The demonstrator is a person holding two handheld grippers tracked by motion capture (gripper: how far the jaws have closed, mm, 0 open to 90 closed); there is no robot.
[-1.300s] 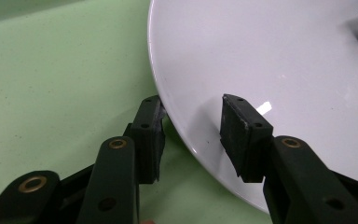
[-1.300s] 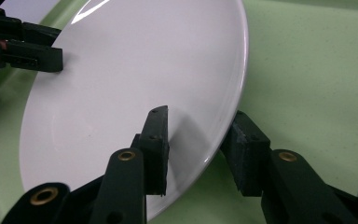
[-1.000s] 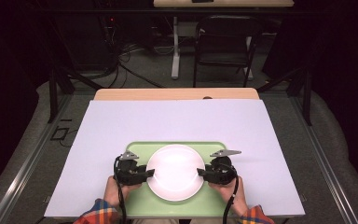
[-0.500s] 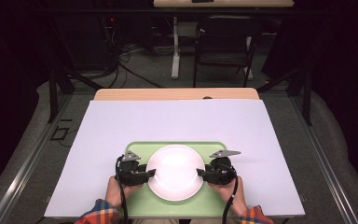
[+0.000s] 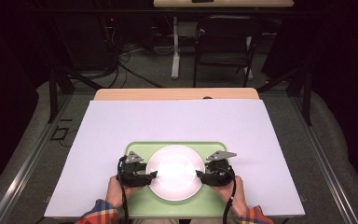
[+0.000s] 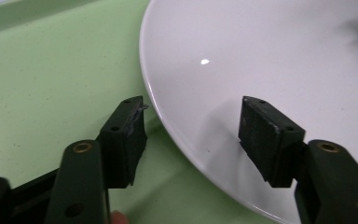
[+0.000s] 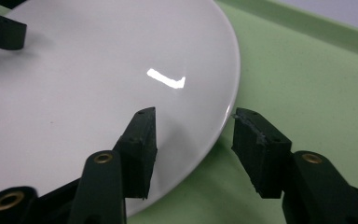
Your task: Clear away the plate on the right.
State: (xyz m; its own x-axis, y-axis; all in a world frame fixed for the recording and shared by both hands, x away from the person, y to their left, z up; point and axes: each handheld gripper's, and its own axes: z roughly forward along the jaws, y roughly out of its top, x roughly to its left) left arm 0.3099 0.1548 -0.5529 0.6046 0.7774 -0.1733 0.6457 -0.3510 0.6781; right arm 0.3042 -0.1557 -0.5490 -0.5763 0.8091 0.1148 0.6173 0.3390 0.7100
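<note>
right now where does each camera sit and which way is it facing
High view: above the person's side, looking forward and down on the white-covered table; both hands and plaid sleeves show.
Left gripper view: rides the left hand-held gripper, its open jaws straddling the round white plate's rim.
Right gripper view: rides the right hand-held gripper, jaws open astride the opposite rim.
Shared: plate and pale green plastic tray.

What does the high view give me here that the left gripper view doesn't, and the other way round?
High view: the whole green tray on the white table cover, both hands, the right gripper at the plate's other side, and the chair beyond the table.

Left gripper view: the left gripper open, its jaws straddling the plate's rim, one jaw over the tray, one over the plate.

Both: the white plate, empty, on the tray.
</note>
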